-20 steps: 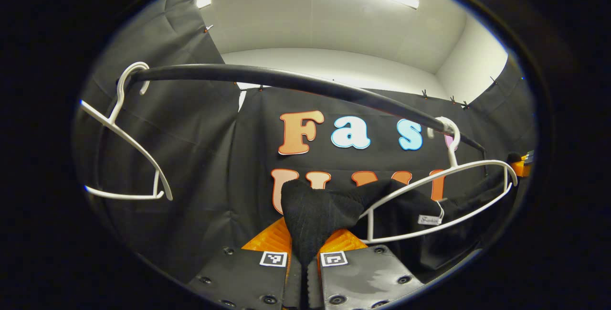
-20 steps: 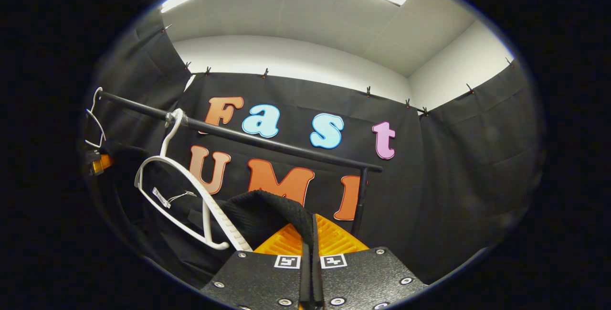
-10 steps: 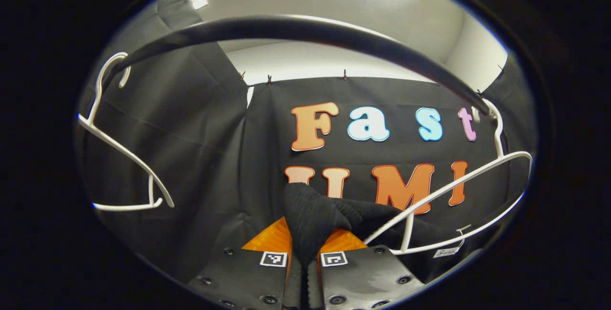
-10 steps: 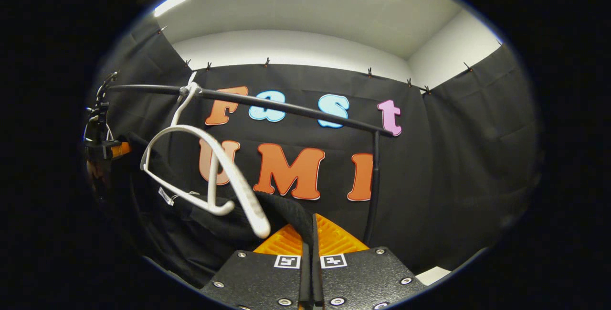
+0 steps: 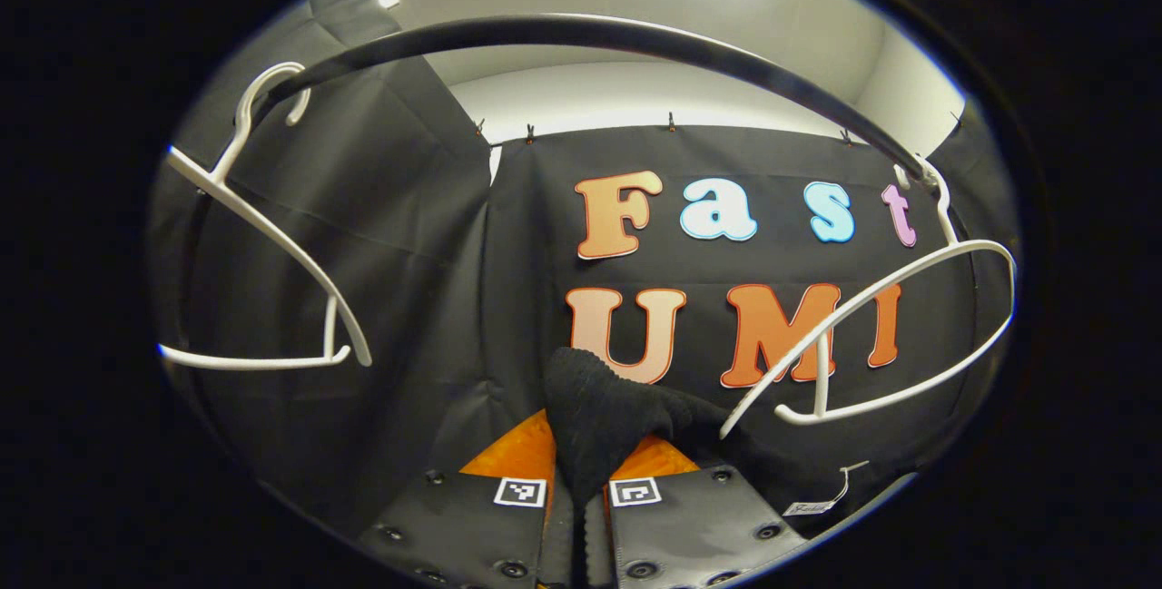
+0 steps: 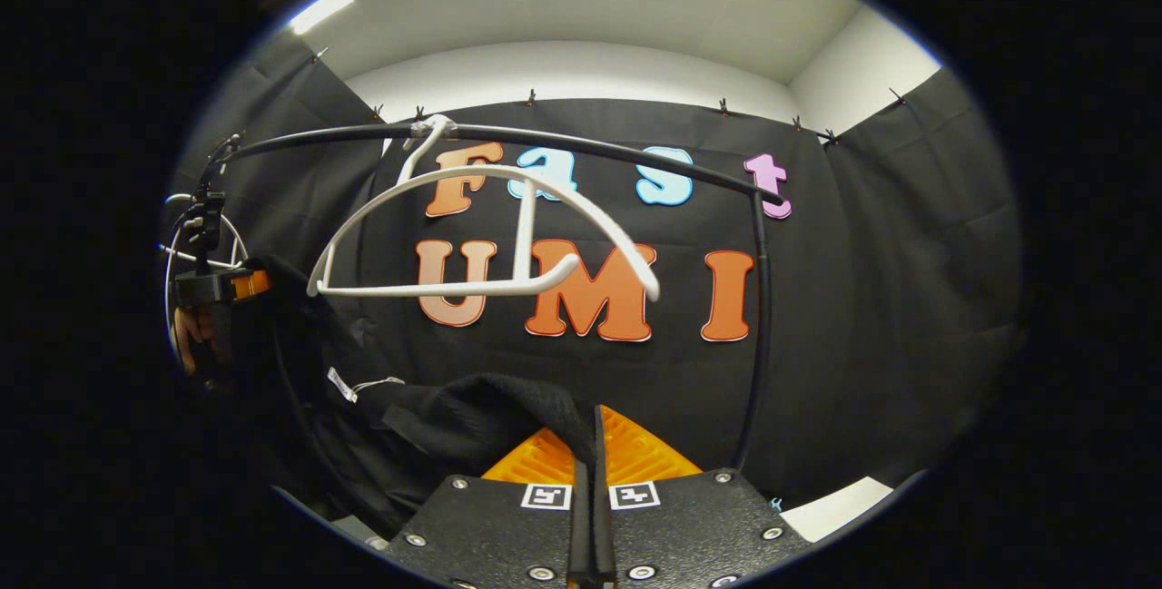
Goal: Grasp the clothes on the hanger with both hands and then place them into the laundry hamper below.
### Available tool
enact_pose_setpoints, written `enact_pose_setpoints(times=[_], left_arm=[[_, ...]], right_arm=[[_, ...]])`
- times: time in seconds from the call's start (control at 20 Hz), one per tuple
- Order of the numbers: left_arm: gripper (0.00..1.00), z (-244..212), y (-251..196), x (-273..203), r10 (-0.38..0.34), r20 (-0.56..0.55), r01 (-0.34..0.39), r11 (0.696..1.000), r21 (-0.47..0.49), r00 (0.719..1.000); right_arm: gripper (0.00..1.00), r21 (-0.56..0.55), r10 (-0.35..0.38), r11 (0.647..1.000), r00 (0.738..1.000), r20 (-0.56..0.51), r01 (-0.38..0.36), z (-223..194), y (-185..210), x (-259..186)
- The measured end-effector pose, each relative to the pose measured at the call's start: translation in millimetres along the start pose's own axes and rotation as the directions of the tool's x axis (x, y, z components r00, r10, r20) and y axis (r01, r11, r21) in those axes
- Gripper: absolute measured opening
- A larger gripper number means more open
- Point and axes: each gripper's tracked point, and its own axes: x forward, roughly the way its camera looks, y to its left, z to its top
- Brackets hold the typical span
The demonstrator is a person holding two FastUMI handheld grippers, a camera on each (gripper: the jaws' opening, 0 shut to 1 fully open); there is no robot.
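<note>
**Both grippers pinch the black garment below its hanger**

My left gripper (image 5: 581,489) has its two fingers pressed together on a bunched fold of the black garment (image 5: 604,421), which rises out from between them and trails off to the right, a small tag (image 5: 812,505) dangling from it low down. My right gripper (image 6: 590,480) is likewise clamped on the garment's other end, the cloth (image 6: 472,421) draping away to the left from its fingertips toward my left gripper (image 6: 213,285), seen far off at the left edge with my hand (image 6: 191,339) under it.

The white hanger (image 6: 481,235) hangs bare from the black rail (image 6: 581,149), above the garment and apart from it; in the left gripper view it (image 5: 871,335) sits up and to the right of the cloth. A second white hanger (image 5: 263,253) hangs empty farther left on the rail (image 5: 581,35). The garment sags between my two grippers, below the rail.
</note>
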Motion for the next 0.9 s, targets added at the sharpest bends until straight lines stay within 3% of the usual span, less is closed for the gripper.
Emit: enact_pose_setpoints(times=[0.45, 0.7, 0.9], left_arm=[[0.12, -33, 35, -52, 0.044, -0.086, -0.042, 0.999, 0.025, 0.995], [0.12, -73, 44, -88, 0.047, -0.175, -0.041, 0.998, 0.038, 0.983], [0.12, -128, 47, -120, 0.044, -0.284, -0.030, 0.998, 0.053, 0.958]], right_arm=[[0.01, 0.041, 0.144, 0.989, 0.985, -0.094, -0.140, -46, 74, -19], [0.01, 0.043, 0.250, 0.968, 0.958, -0.144, -0.246, -74, 117, -41], [0.02, 0.064, 0.332, 0.943, 0.918, -0.216, -0.326, -111, 160, -49]])
